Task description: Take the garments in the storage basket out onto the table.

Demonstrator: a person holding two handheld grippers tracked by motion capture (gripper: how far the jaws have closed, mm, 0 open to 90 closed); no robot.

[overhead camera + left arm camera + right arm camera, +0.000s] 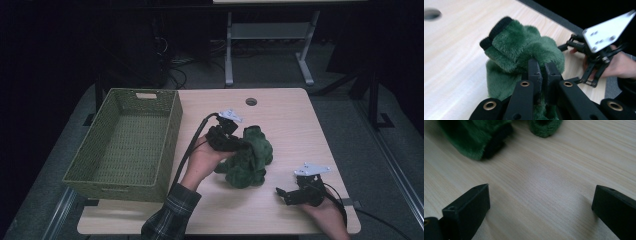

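**Soft green fleece, pinched by one fold**

Because the green fleece garment (248, 159) is plush and limp, it will likely handle as a light, floppy bundle that sags and unfolds from whatever point is gripped. It lies crumpled on the table (290, 120), to the right of the woven green basket (125, 145) and well apart from it. The left tongs (231, 141) are clamped together on a thick fold near the top of the garment; in the left gripper view the pads (534, 71) sink into the pile, so the grip looks firm rather than slippery. A bunched fold of this kind seems the better place to hold, since a single layer could slide out. The black ribbed cuff (495, 31) would also give a firmer edge. The right tongs (287, 194) rest on the table to the right of the garment, jaws wide apart and holding nothing. Nothing about the garment looks fragile.
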